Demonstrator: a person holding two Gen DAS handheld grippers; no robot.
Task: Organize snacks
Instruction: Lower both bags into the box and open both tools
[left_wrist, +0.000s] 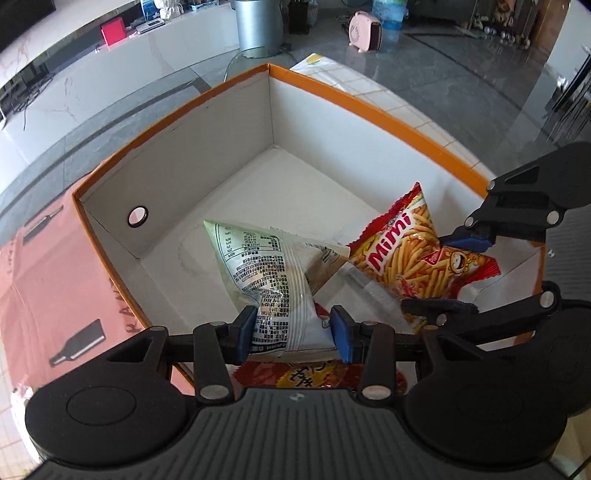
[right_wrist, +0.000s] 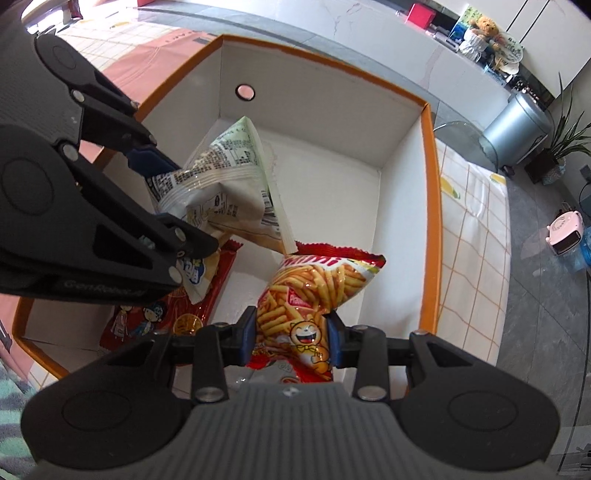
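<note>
My left gripper is shut on a pale green-white snack bag and holds it inside the orange-rimmed white box. My right gripper is shut on a red Mimi fries bag, held over the box's near right part. Each gripper shows in the other's view: the right gripper grips the Mimi bag, the left gripper grips the pale bag. A red cartoon snack bag lies on the box floor below the left gripper.
The box sits on a white cloth with an orange grid. A pink printed sheet lies to the box's left. A silver bin and a pink heater stand on the grey floor beyond.
</note>
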